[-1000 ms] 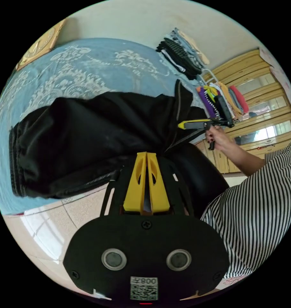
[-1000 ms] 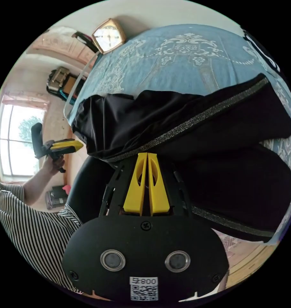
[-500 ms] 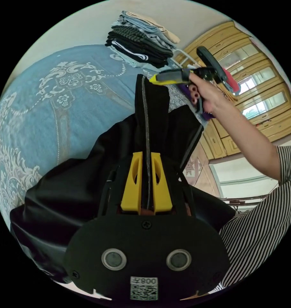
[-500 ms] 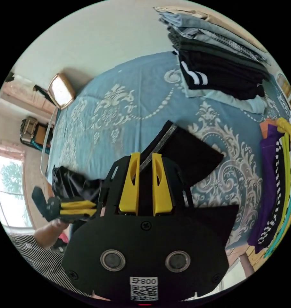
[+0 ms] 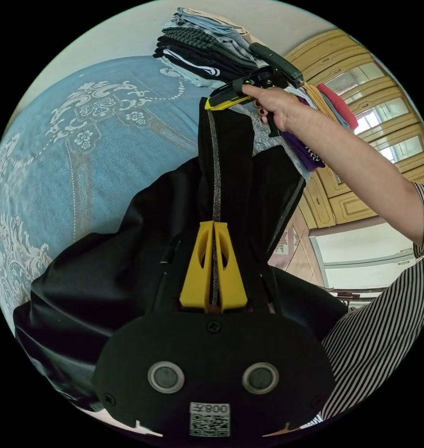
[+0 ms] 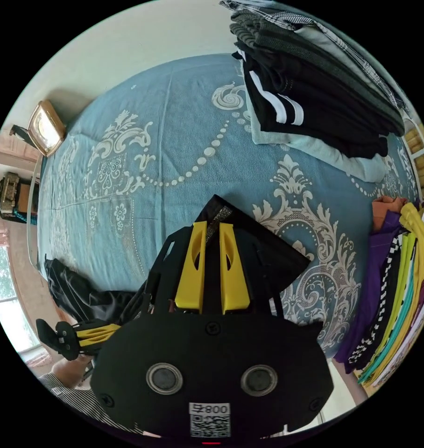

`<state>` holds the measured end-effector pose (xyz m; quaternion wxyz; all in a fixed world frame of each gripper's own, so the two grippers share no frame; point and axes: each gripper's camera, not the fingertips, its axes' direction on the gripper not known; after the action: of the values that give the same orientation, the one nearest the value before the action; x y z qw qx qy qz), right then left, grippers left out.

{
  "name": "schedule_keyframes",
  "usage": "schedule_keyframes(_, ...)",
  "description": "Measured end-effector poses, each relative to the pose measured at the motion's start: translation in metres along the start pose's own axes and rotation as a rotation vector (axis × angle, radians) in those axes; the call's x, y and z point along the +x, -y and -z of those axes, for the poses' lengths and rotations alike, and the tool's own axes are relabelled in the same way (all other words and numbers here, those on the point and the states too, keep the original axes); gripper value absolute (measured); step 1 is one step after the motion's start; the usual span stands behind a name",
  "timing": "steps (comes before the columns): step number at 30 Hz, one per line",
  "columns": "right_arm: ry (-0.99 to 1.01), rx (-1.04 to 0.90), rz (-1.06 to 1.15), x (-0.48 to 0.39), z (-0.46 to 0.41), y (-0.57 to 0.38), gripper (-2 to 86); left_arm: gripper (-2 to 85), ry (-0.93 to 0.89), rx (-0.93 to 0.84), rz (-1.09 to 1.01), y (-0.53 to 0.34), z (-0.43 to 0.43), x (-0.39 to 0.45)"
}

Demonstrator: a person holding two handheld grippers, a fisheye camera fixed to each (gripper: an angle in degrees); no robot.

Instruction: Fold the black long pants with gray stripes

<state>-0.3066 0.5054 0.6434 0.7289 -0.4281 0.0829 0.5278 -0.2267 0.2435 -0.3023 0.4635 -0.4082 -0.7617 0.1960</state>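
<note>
The black pants (image 5: 128, 261) are stretching between both tools over the blue bed (image 5: 81, 154), gray stripe (image 5: 215, 168) running taut toward twelve o'clock. The left tool (image 5: 213, 261) is clamping the stripe edge; the right tool (image 6: 212, 261), jaws narrowly apart, is holding the far end. I'd say folding is barely starting. A folded stack (image 6: 314, 93) is sitting at one o'clock.

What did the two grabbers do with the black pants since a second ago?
The right gripper carried its end of the pants away from the left gripper, out over the blue bed cover, pulling the gray stripe straight between them. Both stayed clamped on the pants. The folded stack didn't move.
</note>
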Motion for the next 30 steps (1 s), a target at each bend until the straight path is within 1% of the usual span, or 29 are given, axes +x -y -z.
schedule_keyframes(3,0.076,-0.001,-0.015,0.031,0.015,-0.007,1.8,0.3,-0.012,0.004,0.020,0.006,-0.005,0.006)
schedule_keyframes(7,0.209,0.035,-0.046,0.076,0.044,-0.022,0.7,0.1,-0.033,0.037,0.029,0.014,-0.005,0.018)
schedule_keyframes(10,0.305,0.100,-0.051,0.114,0.080,-0.042,0.3,0.1,-0.049,0.069,0.022,0.019,-0.001,0.032)
schedule_keyframes(13,0.448,0.190,-0.049,0.159,0.124,-0.070,0.2,0.0,-0.068,0.109,-0.002,0.025,0.006,0.049)
schedule_keyframes(16,0.550,0.290,-0.037,0.208,0.173,-0.113,0.2,0.0,-0.078,0.141,-0.051,0.030,0.013,0.073)
schedule_keyframes(18,0.622,0.353,-0.034,0.252,0.204,-0.160,0.1,0.1,-0.085,0.150,-0.090,0.033,0.014,0.089)
schedule_keyframes(20,0.650,0.387,-0.061,0.288,0.217,-0.201,0.1,0.2,-0.093,0.133,-0.131,0.035,0.006,0.108)
schedule_keyframes(22,0.651,0.384,-0.109,0.322,0.217,-0.243,0.1,0.3,-0.091,0.096,-0.149,0.036,-0.008,0.120)
schedule_keyframes(25,0.641,0.309,-0.245,0.379,0.190,-0.305,0.1,0.8,-0.101,0.048,-0.151,0.038,-0.034,0.133)
schedule_keyframes(27,0.728,0.276,-0.363,0.421,0.164,-0.343,0.2,1.5,-0.035,0.026,-0.136,0.039,-0.045,0.138)
schedule_keyframes(30,0.789,0.280,-0.433,0.452,0.152,-0.375,0.2,3.3,0.042,0.002,-0.118,0.043,-0.056,0.144)
